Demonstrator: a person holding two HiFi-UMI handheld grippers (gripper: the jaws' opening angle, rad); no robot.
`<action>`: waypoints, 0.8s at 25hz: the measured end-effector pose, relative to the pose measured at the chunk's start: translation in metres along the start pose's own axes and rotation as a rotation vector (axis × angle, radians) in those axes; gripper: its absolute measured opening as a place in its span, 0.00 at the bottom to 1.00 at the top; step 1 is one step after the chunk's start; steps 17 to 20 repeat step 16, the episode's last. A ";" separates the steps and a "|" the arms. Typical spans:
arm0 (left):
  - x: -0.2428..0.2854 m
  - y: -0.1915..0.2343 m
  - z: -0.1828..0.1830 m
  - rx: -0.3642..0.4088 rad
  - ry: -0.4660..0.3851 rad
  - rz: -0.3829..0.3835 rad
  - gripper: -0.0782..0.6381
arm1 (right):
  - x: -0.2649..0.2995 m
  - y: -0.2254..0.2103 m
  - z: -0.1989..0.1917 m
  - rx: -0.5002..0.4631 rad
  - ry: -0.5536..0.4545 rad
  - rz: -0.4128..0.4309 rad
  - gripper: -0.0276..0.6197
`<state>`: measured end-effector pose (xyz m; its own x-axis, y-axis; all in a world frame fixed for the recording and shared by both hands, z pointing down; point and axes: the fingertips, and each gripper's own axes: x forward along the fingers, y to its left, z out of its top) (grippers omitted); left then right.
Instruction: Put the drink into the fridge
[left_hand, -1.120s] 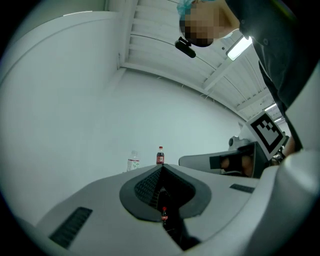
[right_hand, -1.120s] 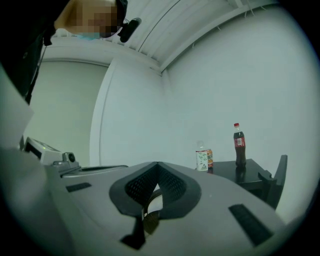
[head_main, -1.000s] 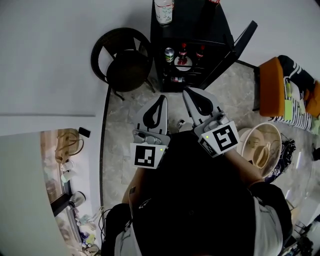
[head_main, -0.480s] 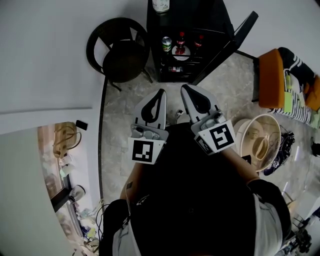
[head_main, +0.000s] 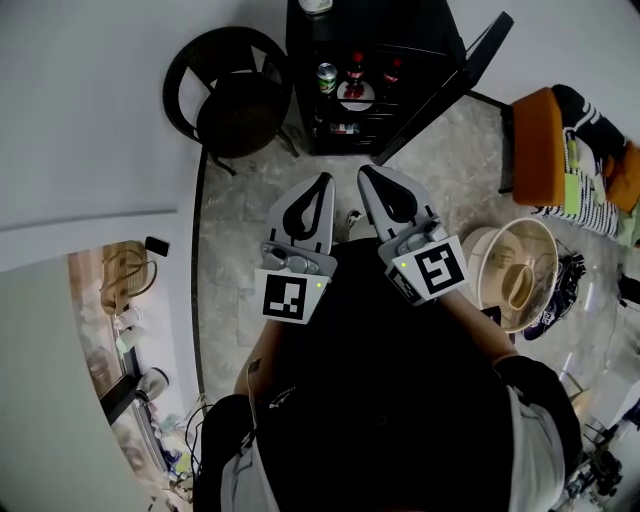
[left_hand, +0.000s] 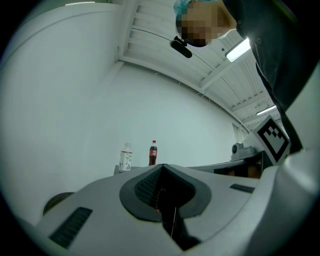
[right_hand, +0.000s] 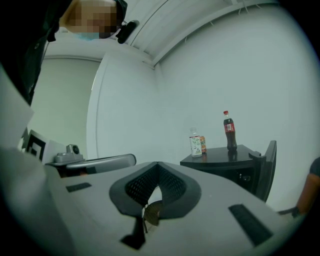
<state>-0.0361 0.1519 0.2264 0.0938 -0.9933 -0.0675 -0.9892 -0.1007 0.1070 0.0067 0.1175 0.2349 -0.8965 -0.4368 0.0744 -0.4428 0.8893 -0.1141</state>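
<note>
Left gripper (head_main: 322, 182) and right gripper (head_main: 366, 174), both closed and empty, sit side by side, facing the far open fridge (head_main: 400, 30) with a cola bottle (right_hand: 229, 131) on top.

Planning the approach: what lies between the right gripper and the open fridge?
Only bare floor, in the head view, between the right gripper and the fridge.

head view: the top edge cuts off the fridge (head_main: 410, 25) and the clear bottle (head_main: 318, 5) on it, ahead of the right gripper (head_main: 366, 175). lower-shelf items (head_main: 345, 128) are too small to identify. the left gripper (left_hand: 162, 170) body hides the fridge front in its own view.
</note>
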 end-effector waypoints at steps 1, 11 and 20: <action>0.001 0.000 -0.001 -0.002 0.001 -0.004 0.12 | 0.000 0.000 0.000 -0.003 -0.002 0.002 0.06; 0.004 0.000 -0.008 -0.026 0.010 -0.020 0.12 | -0.002 -0.006 -0.006 -0.008 0.015 -0.028 0.06; 0.007 -0.001 -0.008 -0.031 0.008 -0.027 0.12 | -0.001 -0.007 -0.003 -0.005 0.006 -0.029 0.06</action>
